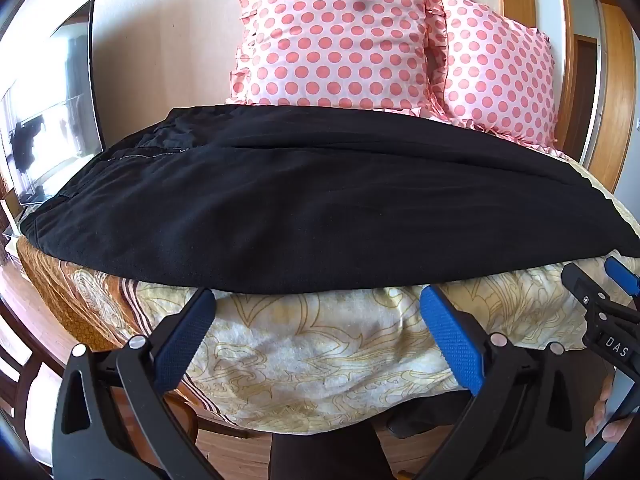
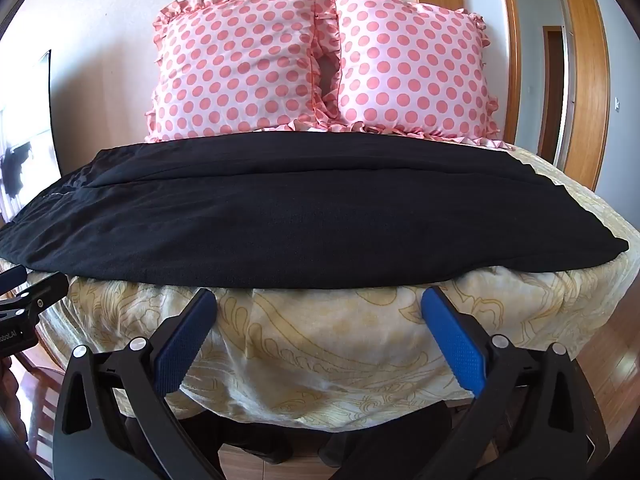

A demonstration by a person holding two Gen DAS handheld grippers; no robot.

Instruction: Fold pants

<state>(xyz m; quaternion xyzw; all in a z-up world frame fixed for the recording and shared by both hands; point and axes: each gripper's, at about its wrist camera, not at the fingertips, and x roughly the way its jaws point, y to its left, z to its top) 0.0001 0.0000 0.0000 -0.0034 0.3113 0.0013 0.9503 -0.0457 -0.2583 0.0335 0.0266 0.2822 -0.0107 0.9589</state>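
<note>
Black pants (image 1: pixel 304 200) lie flat across a bed, folded lengthwise, waistband and zipper at the left, leg ends at the right; they also fill the middle of the right wrist view (image 2: pixel 304 216). My left gripper (image 1: pixel 318 304) is open and empty, its blue pads just short of the pants' near edge. My right gripper (image 2: pixel 318 304) is open and empty, also just below the near edge, further right. The right gripper shows at the right edge of the left wrist view (image 1: pixel 600 292); the left gripper shows at the left edge of the right wrist view (image 2: pixel 24 292).
The bed has a cream and gold patterned cover (image 1: pixel 340 352) that hangs over the near edge. Two pink polka-dot pillows (image 2: pixel 320 64) lean on the wall behind the pants. A television (image 1: pixel 52 112) stands at the left. A wooden door frame (image 2: pixel 584 80) is at the right.
</note>
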